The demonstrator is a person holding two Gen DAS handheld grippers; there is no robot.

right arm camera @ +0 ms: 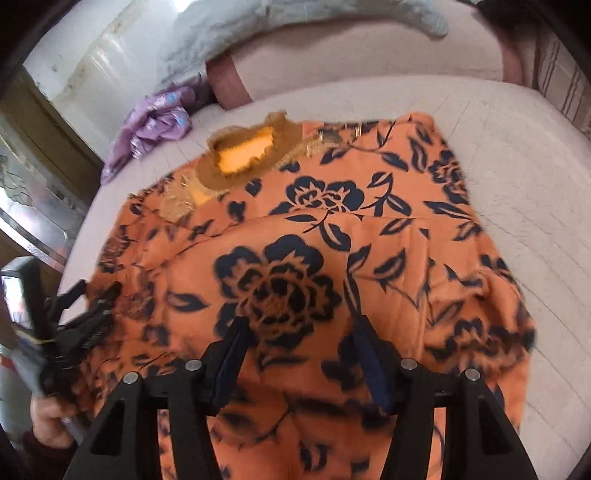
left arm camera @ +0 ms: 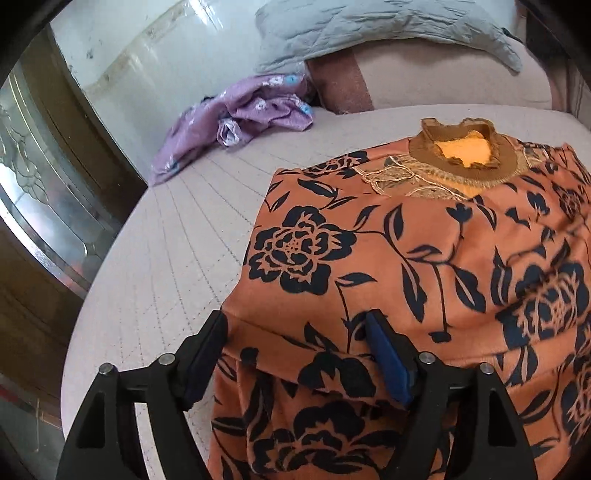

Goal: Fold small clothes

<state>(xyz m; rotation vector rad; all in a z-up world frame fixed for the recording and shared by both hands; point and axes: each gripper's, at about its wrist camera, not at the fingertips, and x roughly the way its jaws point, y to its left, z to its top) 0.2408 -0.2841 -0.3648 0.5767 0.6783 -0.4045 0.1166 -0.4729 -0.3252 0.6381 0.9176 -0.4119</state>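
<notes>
An orange top with dark blue flowers (left arm camera: 424, 258) lies spread on the bed, its brown knit collar (left arm camera: 461, 155) at the far end. It also fills the right wrist view (right arm camera: 295, 258), collar (right arm camera: 243, 151) at upper left. My left gripper (left arm camera: 295, 332) is open, its fingers straddling the top's near left edge, where the hem is folded over. My right gripper (right arm camera: 299, 332) is open over the top's near part, with cloth lying between the fingers. The left gripper also shows at the left of the right wrist view (right arm camera: 92, 306).
A crumpled purple flowered garment (left arm camera: 240, 118) lies at the bed's far left corner. A pillow (left arm camera: 443, 85) under a grey quilt (left arm camera: 369, 29) sits at the head. The pale quilted mattress (left arm camera: 166, 240) extends left of the top. A wooden door with glass (left arm camera: 44, 184) stands left.
</notes>
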